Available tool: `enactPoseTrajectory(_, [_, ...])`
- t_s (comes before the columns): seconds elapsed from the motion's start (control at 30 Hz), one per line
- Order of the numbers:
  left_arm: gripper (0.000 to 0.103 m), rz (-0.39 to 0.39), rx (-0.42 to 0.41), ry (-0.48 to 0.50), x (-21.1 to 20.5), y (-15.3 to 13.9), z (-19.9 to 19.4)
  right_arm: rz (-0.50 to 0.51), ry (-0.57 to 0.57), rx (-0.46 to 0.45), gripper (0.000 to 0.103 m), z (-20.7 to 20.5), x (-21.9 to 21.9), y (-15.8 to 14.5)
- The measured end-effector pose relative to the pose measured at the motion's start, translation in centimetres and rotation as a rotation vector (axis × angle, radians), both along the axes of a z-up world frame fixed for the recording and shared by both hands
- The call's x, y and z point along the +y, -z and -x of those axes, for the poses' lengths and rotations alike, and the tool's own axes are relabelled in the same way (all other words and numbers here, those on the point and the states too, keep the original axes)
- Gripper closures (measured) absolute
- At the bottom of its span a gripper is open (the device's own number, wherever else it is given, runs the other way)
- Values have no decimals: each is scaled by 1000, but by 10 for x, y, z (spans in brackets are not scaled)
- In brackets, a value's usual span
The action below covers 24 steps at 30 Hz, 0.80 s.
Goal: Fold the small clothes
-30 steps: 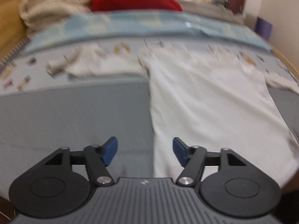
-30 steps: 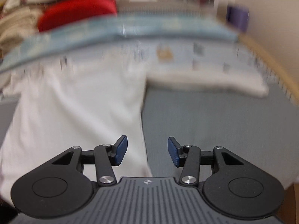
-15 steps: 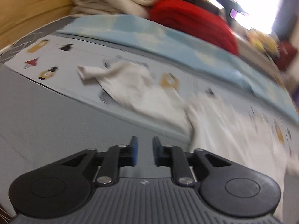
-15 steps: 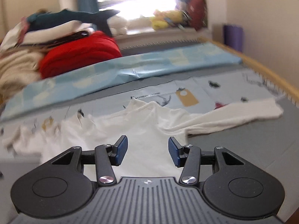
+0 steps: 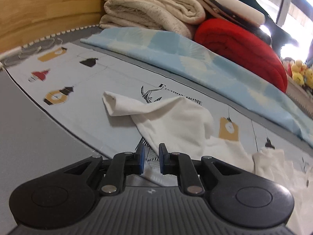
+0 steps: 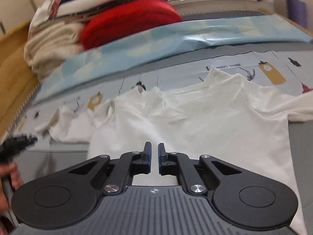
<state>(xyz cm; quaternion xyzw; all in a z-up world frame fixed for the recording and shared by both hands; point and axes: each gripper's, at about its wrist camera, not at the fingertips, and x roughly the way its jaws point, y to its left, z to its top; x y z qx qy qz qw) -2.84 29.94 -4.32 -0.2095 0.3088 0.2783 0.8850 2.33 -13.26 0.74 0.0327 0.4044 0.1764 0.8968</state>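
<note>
A white long-sleeved shirt (image 6: 205,121) lies spread on the printed bedsheet. Its left sleeve (image 5: 172,121) lies crumpled in the left wrist view, cuff pointing left. My left gripper (image 5: 150,156) hovers just before the near edge of that sleeve, jaws nearly closed with a narrow gap, holding nothing. My right gripper (image 6: 154,156) hovers over the shirt's body, jaws almost together with a thin gap, empty. The shirt's collar (image 6: 217,74) lies at the far side, the right sleeve (image 6: 293,107) runs off to the right.
A folded light blue sheet (image 5: 176,54) lies across the far side. Behind it sit a red blanket (image 5: 244,47) and a stack of cream blankets (image 5: 148,9). A wooden bed frame (image 5: 39,9) rises at left. A hand (image 6: 5,180) shows at the right wrist view's left edge.
Both grippers closed from wide open to nearly shut. The left gripper swung left toward the left sleeve. The right gripper swung left over the shirt's body.
</note>
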Motion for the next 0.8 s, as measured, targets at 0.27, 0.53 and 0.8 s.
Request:
enactPoseTrajectory(0.27, [78,123,-27,-61,45,43,-37,68,46,48,96,-27,-19,22])
enactPoseTrajectory(0.53, [99,225,-93,-64,56,59,-53,58,85,72,96,-32,-28,27])
enactPoseTrajectory(0.8, [98,157,-99,-317,45,-19,20,6,113,61,96,-31,-26,12])
